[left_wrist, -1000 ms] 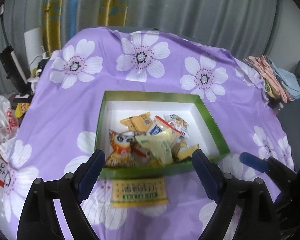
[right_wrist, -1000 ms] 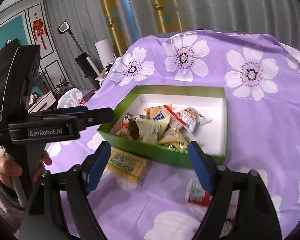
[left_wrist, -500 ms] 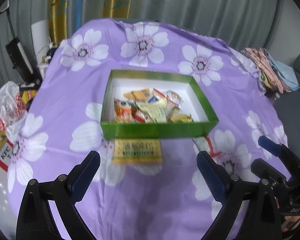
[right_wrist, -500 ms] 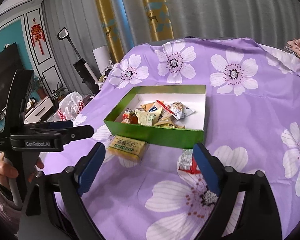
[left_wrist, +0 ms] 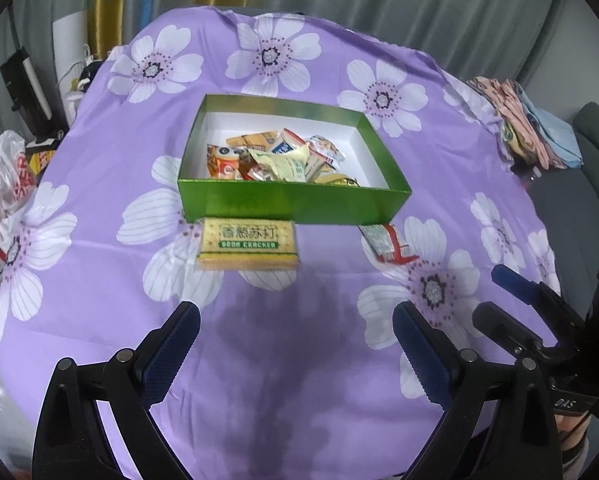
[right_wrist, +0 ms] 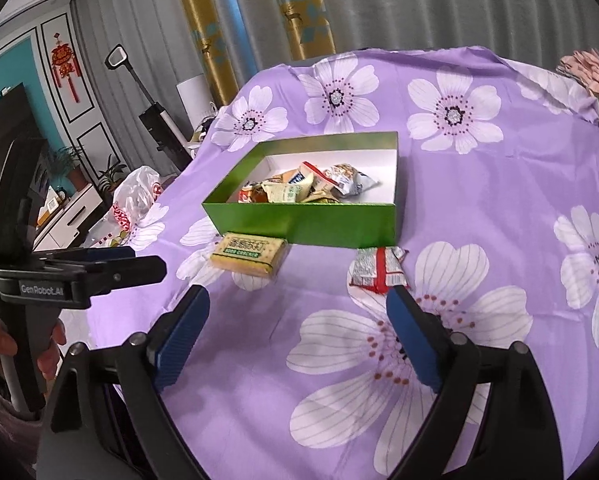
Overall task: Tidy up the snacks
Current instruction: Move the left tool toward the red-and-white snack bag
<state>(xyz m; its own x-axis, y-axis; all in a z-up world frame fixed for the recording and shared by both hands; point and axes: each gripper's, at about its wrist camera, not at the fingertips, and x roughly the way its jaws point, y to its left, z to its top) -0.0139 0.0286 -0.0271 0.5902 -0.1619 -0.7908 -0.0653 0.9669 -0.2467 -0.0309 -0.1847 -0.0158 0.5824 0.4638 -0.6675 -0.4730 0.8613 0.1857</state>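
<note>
A green box (left_wrist: 295, 202) (right_wrist: 307, 220) with a white inside holds several snack packets (left_wrist: 279, 160) (right_wrist: 303, 188). A yellow soda cracker pack (left_wrist: 247, 246) (right_wrist: 249, 254) lies on the purple flowered cloth against the box's near wall. To its right lies a red and white packet (left_wrist: 387, 242) (right_wrist: 377, 268). My left gripper (left_wrist: 295, 320) hovers open and empty, short of the cracker pack. My right gripper (right_wrist: 297, 304) is open and empty too, just short of the two loose packs. The right gripper also shows at the right edge of the left wrist view (left_wrist: 511, 300), and the left gripper at the left of the right wrist view (right_wrist: 115, 264).
The round table's cloth (left_wrist: 299, 360) drops off at every side. Folded fabrics (left_wrist: 527, 128) lie at the far right edge. A white plastic bag (right_wrist: 137, 200) and a cabinet with plants (right_wrist: 71, 200) stand off to the left. Curtains hang behind.
Both grippers have pulled back from the box toward the near edge and opened a little wider. The cracker pack and the red and white packet now lie ahead of the fingers.
</note>
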